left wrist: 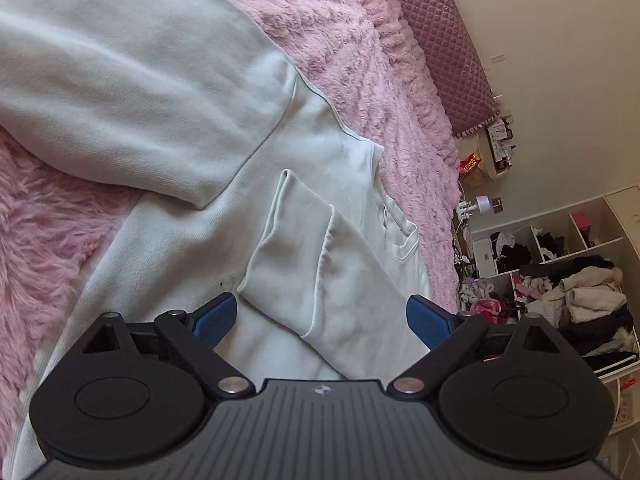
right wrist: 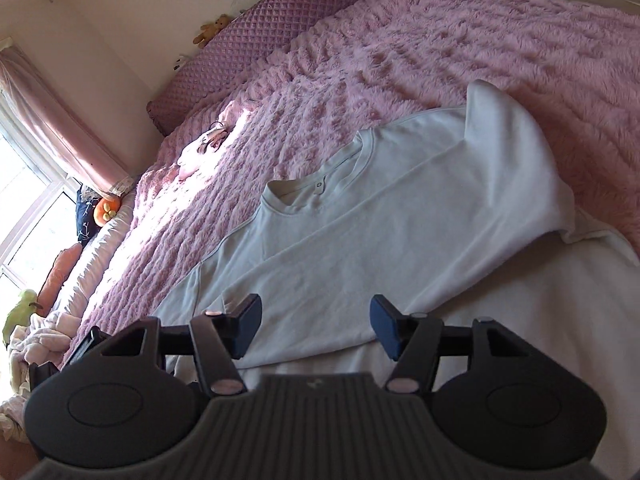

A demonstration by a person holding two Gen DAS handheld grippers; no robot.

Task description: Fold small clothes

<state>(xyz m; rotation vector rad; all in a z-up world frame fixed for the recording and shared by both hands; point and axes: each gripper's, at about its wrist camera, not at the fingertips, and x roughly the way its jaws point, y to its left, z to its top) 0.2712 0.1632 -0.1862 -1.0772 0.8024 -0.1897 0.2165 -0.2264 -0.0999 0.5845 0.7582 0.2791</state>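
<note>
One pink fluffy blanket (right wrist: pixel 400 64) across the bed. Flat on it, white long-sleeved top (right wrist: pixel 360 240), neckline toward quilted headboard (right wrist: pixel 256 40), both sleeves folded across the body. Left gripper (left wrist: pixel 322 320) spread wide above a cuff, gripping nothing. Right gripper (right wrist: pixel 316 328) likewise apart, empty.

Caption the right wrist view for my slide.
Open right hand-held gripper above a white sweatshirt with sleeves folded in, on a pink blanket.
</note>
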